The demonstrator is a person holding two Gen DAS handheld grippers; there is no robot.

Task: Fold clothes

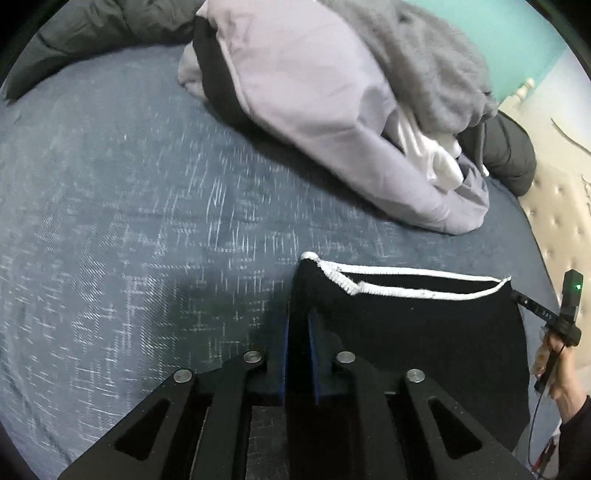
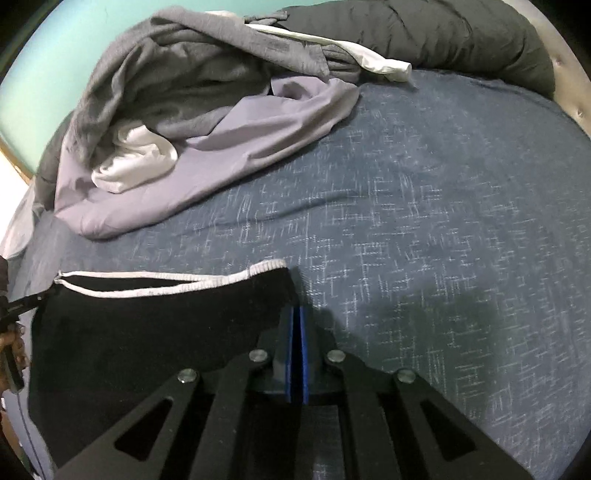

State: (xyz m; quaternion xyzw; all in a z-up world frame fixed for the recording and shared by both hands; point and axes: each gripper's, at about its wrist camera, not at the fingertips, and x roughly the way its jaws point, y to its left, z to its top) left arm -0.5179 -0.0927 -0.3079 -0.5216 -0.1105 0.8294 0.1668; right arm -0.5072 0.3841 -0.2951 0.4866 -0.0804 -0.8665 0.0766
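A black garment with a white ribbed edge (image 1: 424,325) hangs stretched between my two grippers above the blue bedsheet (image 1: 129,221). My left gripper (image 1: 300,317) is shut on its left corner. My right gripper (image 2: 296,317) is shut on its right corner; the garment (image 2: 147,332) spreads to the left in the right wrist view. The other gripper shows at the edge of each view, at the right in the left wrist view (image 1: 569,314) and at the left in the right wrist view (image 2: 14,306).
A heap of unfolded clothes lies at the back of the bed: a lilac piece (image 1: 314,103), a grey one (image 2: 177,74) and a white one (image 2: 136,162). A dark duvet (image 2: 443,33) runs along the far edge. A padded cream headboard (image 1: 561,206) stands at the right.
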